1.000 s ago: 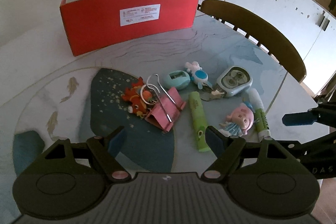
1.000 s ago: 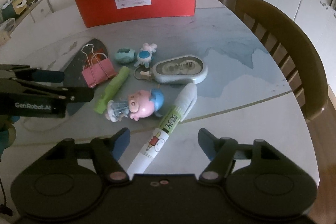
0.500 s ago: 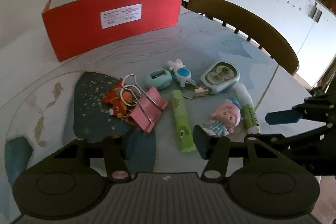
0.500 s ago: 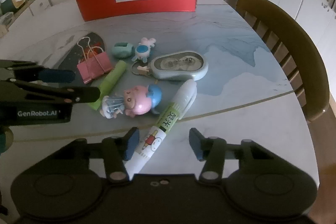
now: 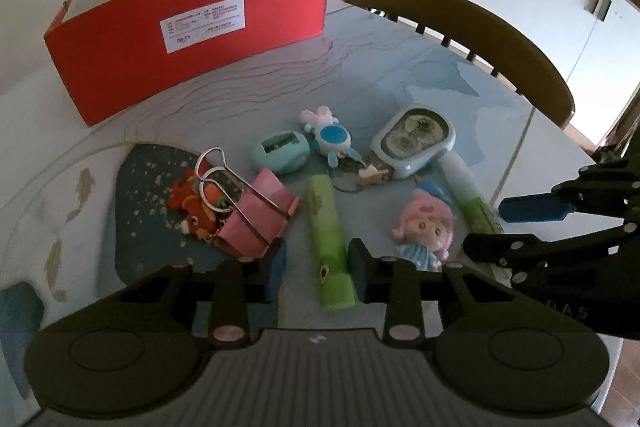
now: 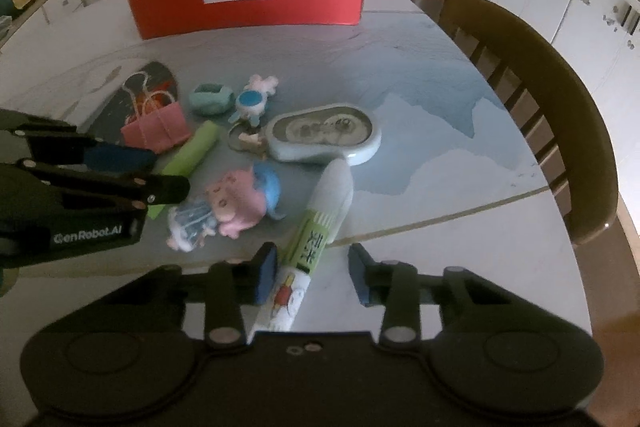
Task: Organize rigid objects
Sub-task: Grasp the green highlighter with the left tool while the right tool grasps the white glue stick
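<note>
Left gripper [image 5: 316, 273] part-open astride green tube [image 5: 329, 242] — no grip. Right gripper [image 6: 313, 278] part-open around pen [image 6: 310, 245], left pad touching — not clamped.

**Colours on the table**

The box [image 5: 192, 43] is red with a white printed label. A pink binder clip [image 5: 256, 223] lies beside an orange-red toy [image 5: 190, 205]. The marker [image 5: 330, 247] is lime green; the glue pen [image 6: 316, 227] is white and green. The doll [image 5: 426, 227] has pink hair, a blue hat and a blue dress. The table [image 6: 440, 131] shows pale blue and white swirls with gold lines.
</note>
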`<state>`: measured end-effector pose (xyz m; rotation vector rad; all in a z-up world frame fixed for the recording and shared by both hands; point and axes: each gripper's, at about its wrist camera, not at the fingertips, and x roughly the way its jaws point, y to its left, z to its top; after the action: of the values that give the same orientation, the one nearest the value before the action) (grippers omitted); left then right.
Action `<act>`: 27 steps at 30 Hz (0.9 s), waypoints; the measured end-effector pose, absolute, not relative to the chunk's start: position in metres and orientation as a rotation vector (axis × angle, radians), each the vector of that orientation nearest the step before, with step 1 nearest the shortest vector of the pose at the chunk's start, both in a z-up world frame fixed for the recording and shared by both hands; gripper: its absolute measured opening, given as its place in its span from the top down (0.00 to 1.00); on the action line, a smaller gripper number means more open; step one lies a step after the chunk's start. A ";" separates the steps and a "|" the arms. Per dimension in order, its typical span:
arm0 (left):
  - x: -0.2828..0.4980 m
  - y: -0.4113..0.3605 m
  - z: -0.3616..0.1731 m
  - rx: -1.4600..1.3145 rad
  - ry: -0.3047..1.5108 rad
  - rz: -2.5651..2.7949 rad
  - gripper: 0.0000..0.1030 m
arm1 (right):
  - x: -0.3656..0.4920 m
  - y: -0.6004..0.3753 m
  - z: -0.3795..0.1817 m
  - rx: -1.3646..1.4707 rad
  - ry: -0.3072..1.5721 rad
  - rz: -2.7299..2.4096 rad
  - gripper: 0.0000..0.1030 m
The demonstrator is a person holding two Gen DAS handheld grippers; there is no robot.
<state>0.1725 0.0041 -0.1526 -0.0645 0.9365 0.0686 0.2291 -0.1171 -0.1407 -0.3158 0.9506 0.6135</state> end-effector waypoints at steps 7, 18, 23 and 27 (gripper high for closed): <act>0.182 0.001 -0.153 -0.037 0.929 0.059 0.82 | 0.232 -0.114 -0.141 -0.317 0.935 0.597 0.77; 0.176 0.009 -0.149 -0.071 0.930 0.054 0.84 | 0.230 -0.125 -0.129 -0.267 0.937 0.577 0.81; 0.168 0.014 -0.138 -0.097 0.923 0.045 0.84 | 0.224 -0.131 -0.115 -0.244 0.928 0.591 0.81; 0.162 0.020 -0.129 -0.127 0.916 0.047 0.84 | 0.219 -0.133 -0.102 -0.227 0.917 0.607 0.81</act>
<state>0.1616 0.0196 -0.1290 -0.1274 0.9163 0.0469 0.2189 -0.1335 -0.1022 -0.2265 0.9168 0.6072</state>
